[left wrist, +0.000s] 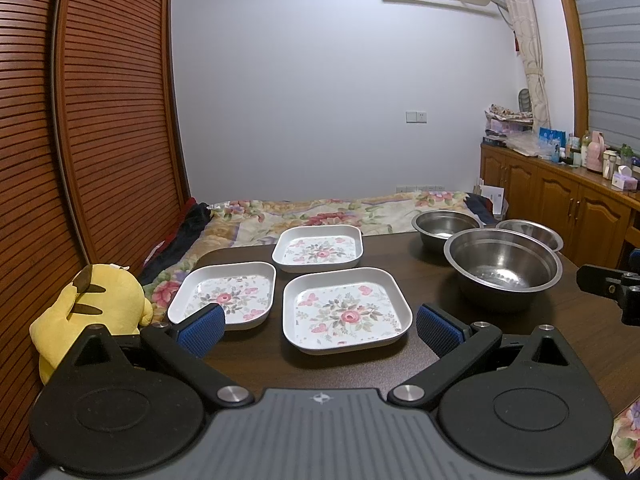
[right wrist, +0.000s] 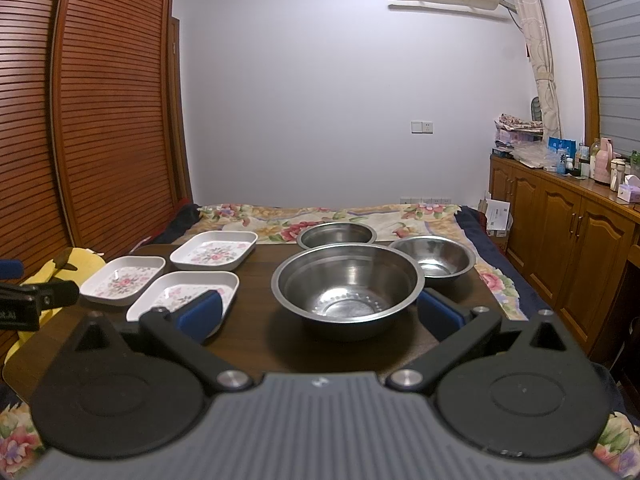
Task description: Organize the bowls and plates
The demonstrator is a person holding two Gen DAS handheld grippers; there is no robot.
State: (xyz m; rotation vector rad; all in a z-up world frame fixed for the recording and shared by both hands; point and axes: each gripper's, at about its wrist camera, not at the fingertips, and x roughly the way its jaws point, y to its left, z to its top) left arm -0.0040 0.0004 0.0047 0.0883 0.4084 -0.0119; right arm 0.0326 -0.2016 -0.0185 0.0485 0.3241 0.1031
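**Plates and bowls: all loose, nothing stacked yet**

Left gripper (left wrist: 319, 330): fingers (left wrist: 201, 334) spread wide, empty. The nearest plate (left wrist: 345, 312) lies between them at lower centre of the left view, just ahead of the tips and not touched. The left pad overlaps the near corner of the left plate (left wrist: 224, 298) in the picture; actual contact cannot be told.

Right gripper (right wrist: 320, 316): fingers (right wrist: 200, 316) spread wide, empty. The large bowl (right wrist: 347, 286) sits between them at centre frame, its wall just ahead of the tips; no grip on it.

Further out, left view: far plate (left wrist: 318, 249) at centre, apart from the other two. Two small bowls, one (left wrist: 445, 229) at right centre, the other (left wrist: 530, 233) behind the large bowl's rim.

Counter (left wrist: 408, 268): dark wood, carrying all six pieces, each upright and separate.

Progress, judged: nothing done. Three flowered square plates are grouped on the left, three steel bowls on the right, none nested. Left to do: stack the plates and nest the bowls.

Beyond the counter: bed (left wrist: 320, 210); yellow plush toy (left wrist: 92, 308) at lower left.
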